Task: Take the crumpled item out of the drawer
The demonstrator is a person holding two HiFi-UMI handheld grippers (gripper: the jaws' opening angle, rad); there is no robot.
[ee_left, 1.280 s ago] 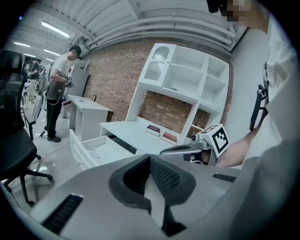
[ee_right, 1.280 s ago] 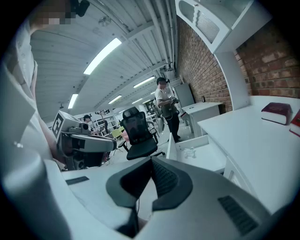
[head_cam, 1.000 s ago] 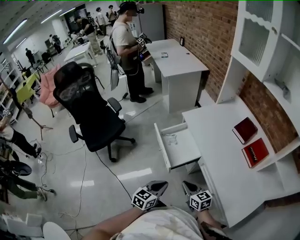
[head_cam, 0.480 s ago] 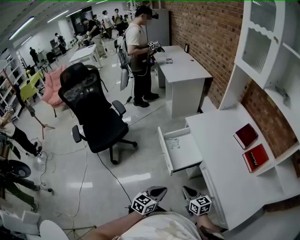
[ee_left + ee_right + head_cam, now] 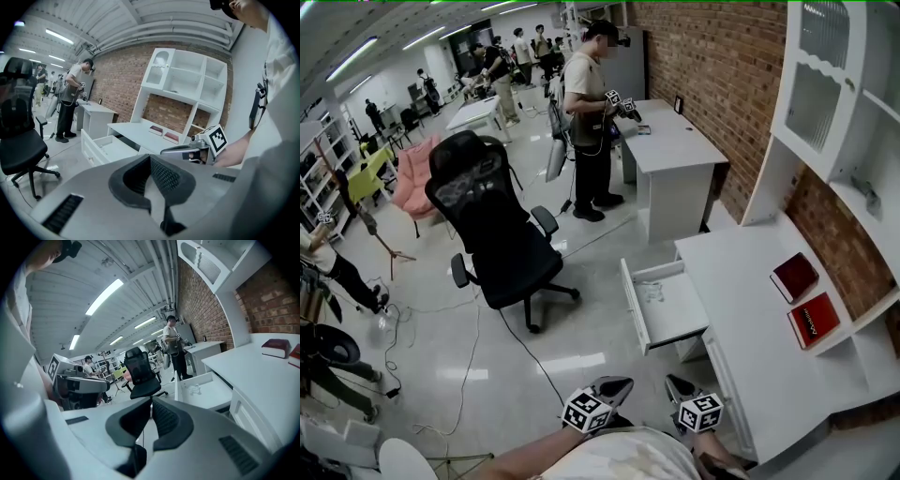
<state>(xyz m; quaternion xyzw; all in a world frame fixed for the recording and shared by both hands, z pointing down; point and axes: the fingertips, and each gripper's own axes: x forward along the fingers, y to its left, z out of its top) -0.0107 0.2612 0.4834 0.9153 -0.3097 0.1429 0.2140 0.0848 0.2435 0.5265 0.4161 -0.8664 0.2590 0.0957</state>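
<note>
The white drawer (image 5: 675,323) stands pulled out of the white desk (image 5: 750,347). A small pale crumpled item (image 5: 653,292) lies near the drawer's back left corner; the right gripper view shows the same crumpled item (image 5: 194,389) on the drawer floor (image 5: 213,394). My left gripper (image 5: 623,382) and right gripper (image 5: 671,380) hang side by side at the bottom of the head view, well short of the drawer's front. Both point toward the drawer with jaws shut and nothing in them. In the left gripper view the drawer (image 5: 105,146) lies ahead to the left, with the right gripper (image 5: 187,151) beside it.
A black office chair (image 5: 492,230) stands left of the drawer, with a cable (image 5: 525,347) on the floor. Two red books (image 5: 794,277) lie on the desk under the white hutch (image 5: 834,84). A person (image 5: 592,112) stands by a second desk (image 5: 675,150) farther back.
The head view has shifted, so the desk, drawer and chair sit slightly further right and up. Both grippers stay shut at the bottom edge, barely moved.
</note>
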